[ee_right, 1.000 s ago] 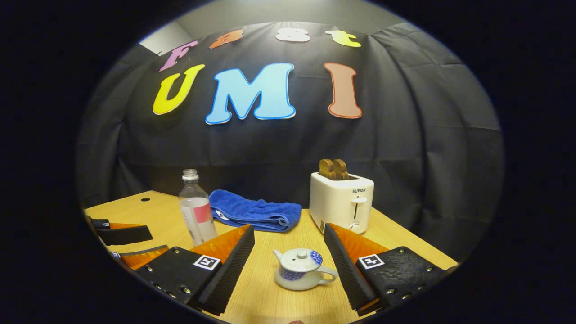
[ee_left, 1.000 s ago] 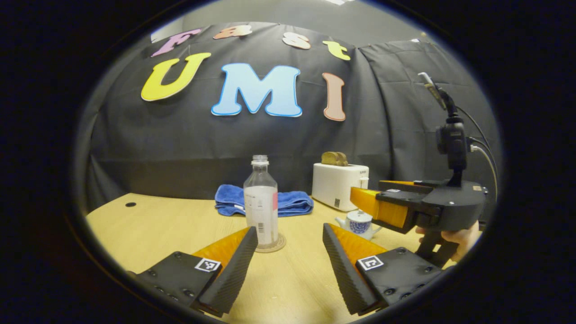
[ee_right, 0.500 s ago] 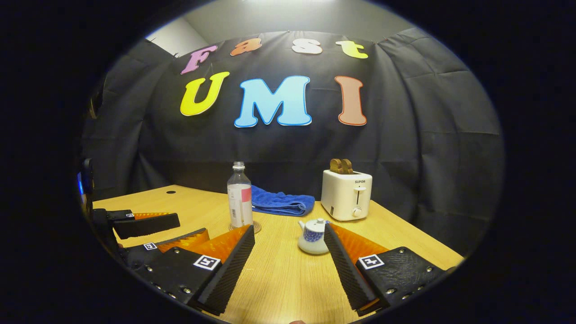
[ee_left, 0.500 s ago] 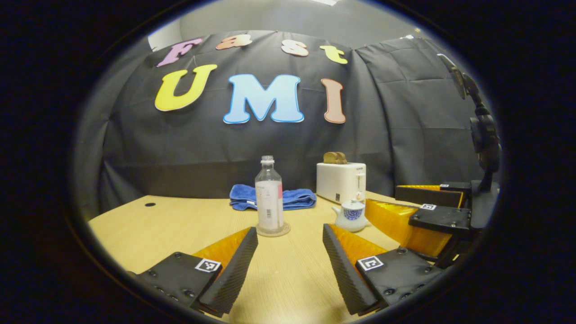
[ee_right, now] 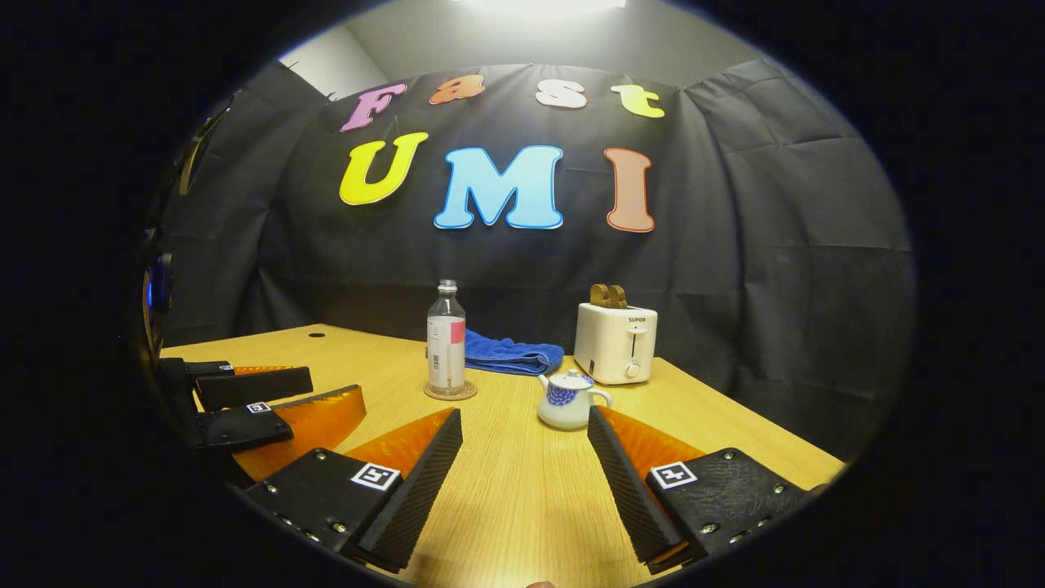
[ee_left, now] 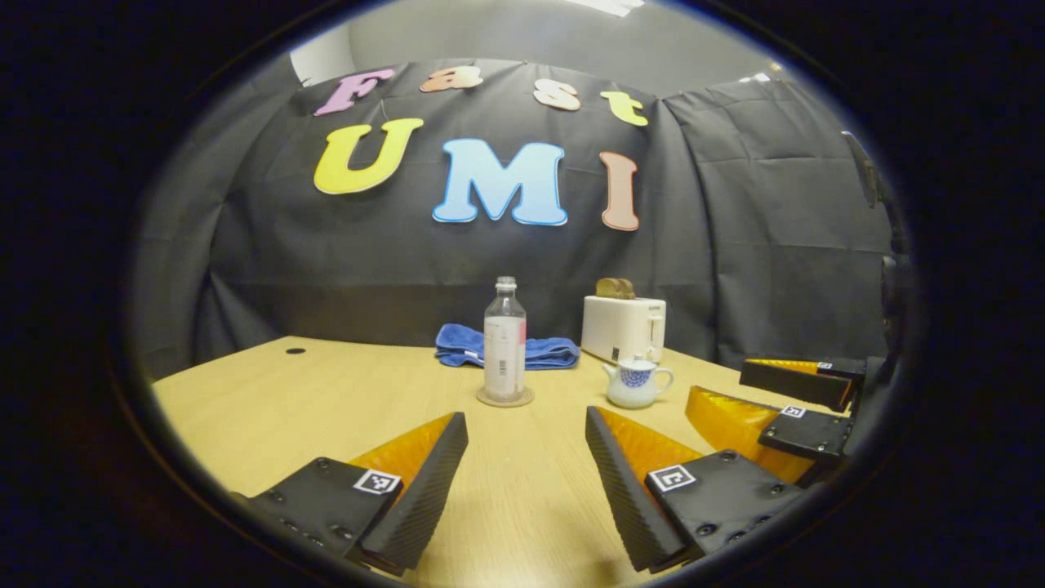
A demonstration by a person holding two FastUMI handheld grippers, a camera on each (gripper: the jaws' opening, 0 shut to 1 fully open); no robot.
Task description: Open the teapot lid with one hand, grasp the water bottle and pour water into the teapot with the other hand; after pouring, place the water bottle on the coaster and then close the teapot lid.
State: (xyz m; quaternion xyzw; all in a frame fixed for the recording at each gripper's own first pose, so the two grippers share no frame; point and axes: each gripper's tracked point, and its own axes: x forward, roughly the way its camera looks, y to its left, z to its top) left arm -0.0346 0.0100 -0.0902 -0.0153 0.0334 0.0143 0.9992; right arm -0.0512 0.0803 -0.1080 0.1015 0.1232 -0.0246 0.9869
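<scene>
Both grippers' jaws apart, empty. Teapot (ee_right: 569,398) sits ahead of right gripper (ee_right: 525,465) — nearer it. Water bottle (ee_left: 504,340) upright on coaster (ee_left: 504,398), ahead of left gripper (ee_left: 526,469).

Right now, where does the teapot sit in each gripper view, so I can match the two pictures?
Left gripper view: the teapot stands right of centre on the table, above that gripper's right-hand finger.
Right gripper view: the teapot stands just right of centre, close above the tip of that gripper's right-hand finger.
Shared landmark: the white toaster stands just behind the teapot in both.
</scene>
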